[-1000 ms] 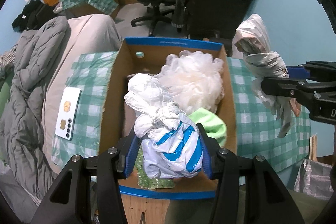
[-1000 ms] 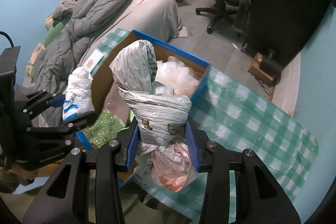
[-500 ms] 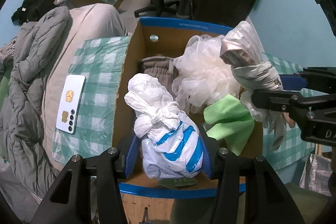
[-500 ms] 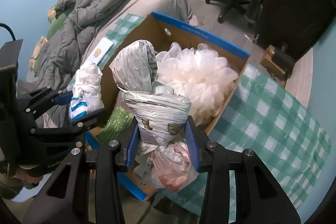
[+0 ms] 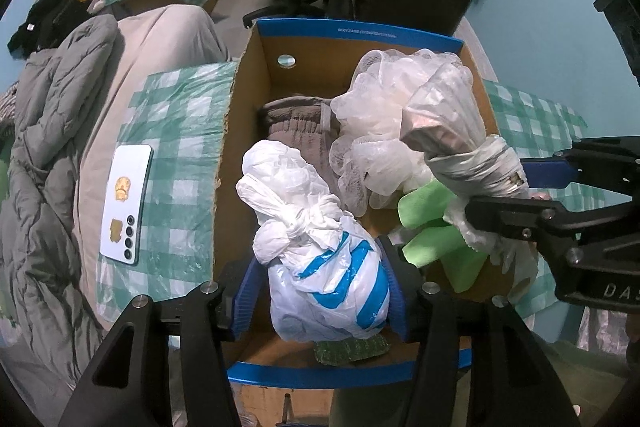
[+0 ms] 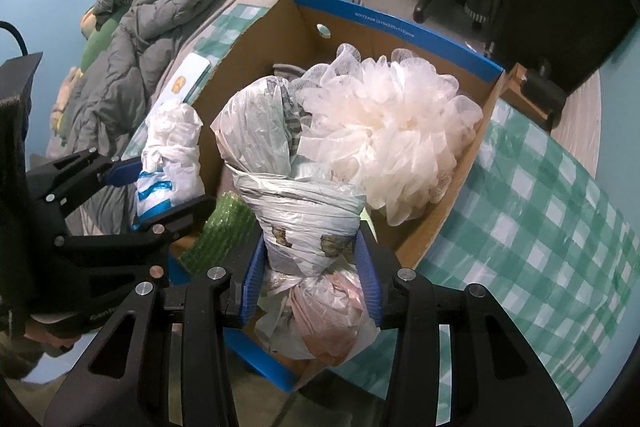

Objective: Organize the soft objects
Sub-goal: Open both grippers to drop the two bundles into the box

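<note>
We see the left gripper (image 5: 322,297), its jaws opening, around a knotted, crinkly white-and-blue plastic bag (image 5: 320,267) over the cardboard box's (image 5: 356,37) near blue edge. The right gripper (image 6: 310,279), also opening, flanks a grey knotted bag (image 6: 304,211) beside the frilly mesh pouf (image 6: 396,143).

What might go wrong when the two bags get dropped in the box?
1. The box is already crowded by the puffy sponge, so the grey bag may roll out over the edge.
2. Both tongs are opening close together; the striped bag could bump the grey one.
</note>
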